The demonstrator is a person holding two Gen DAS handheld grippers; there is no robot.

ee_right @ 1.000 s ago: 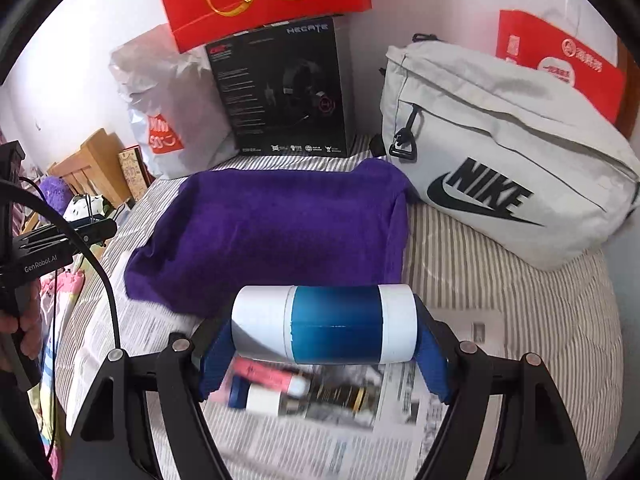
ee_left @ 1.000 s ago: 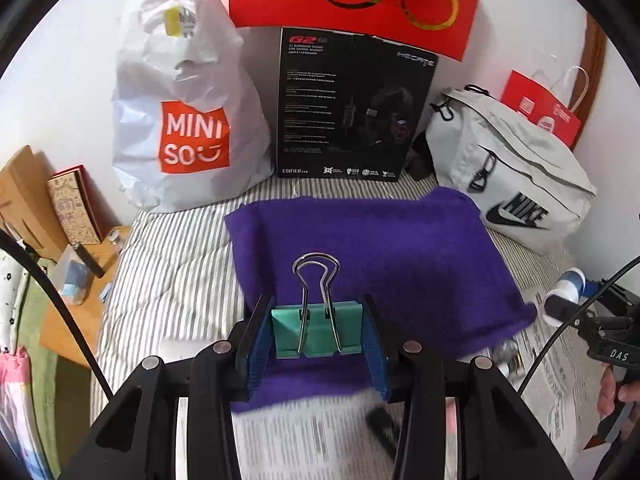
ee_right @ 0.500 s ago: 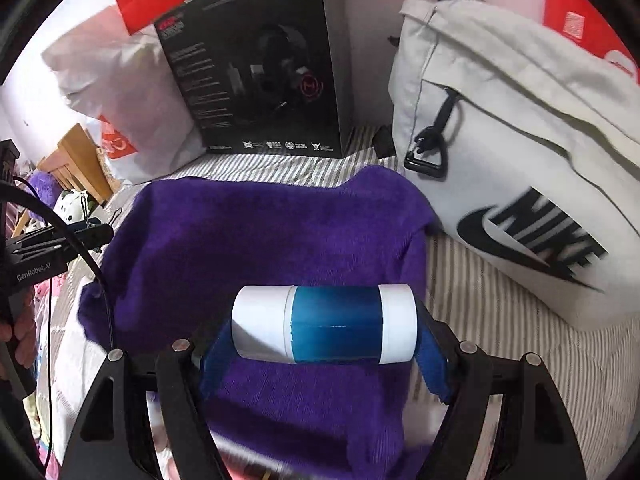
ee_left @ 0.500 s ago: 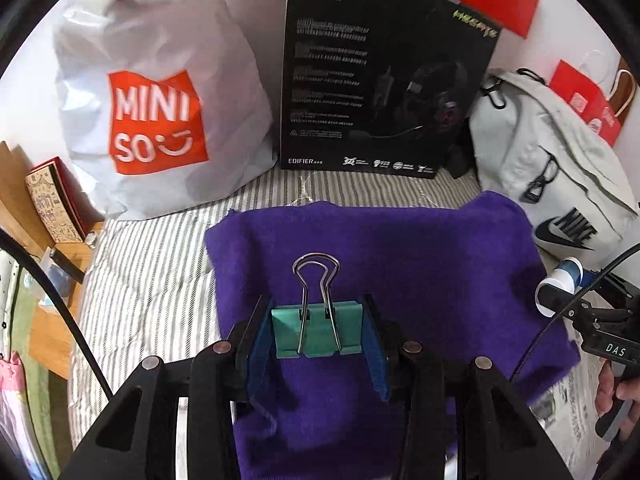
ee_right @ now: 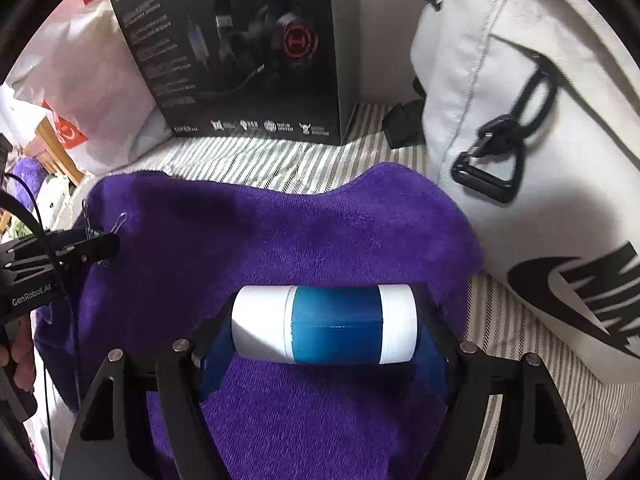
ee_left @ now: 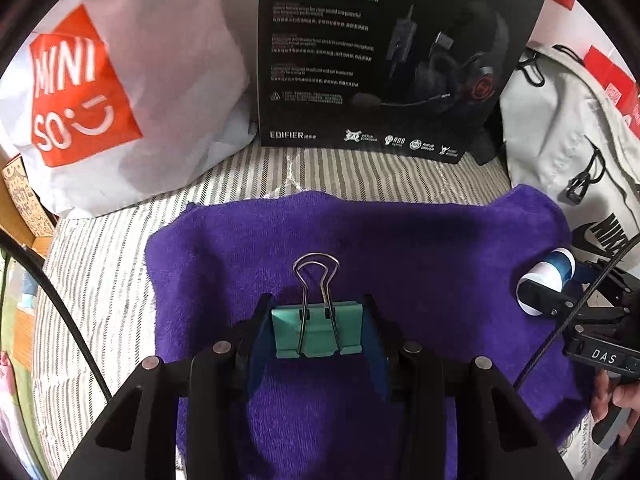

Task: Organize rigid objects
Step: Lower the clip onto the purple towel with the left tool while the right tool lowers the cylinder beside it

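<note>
My left gripper (ee_left: 317, 332) is shut on a teal binder clip (ee_left: 316, 330) with wire handles pointing forward, held above the purple towel (ee_left: 400, 248). My right gripper (ee_right: 324, 324) is shut on a white and blue cylindrical bottle (ee_right: 324, 324) held sideways, over the towel (ee_right: 280, 232). In the left wrist view the right gripper (ee_left: 556, 284) and the bottle (ee_left: 546, 276) show at the towel's right edge. In the right wrist view the left gripper (ee_right: 96, 240) shows at the towel's left edge.
The towel lies on a striped bedsheet (ee_left: 100, 280). Behind it stand a white Miniso bag (ee_left: 120, 80), a black headset box (ee_left: 380, 60) and a white Nike bag (ee_right: 540, 140). Wooden furniture (ee_left: 24, 216) is at far left.
Both grippers have moved forward and lower over the purple towel, away from the newspaper, each still holding its object. The box and bags look closer.
</note>
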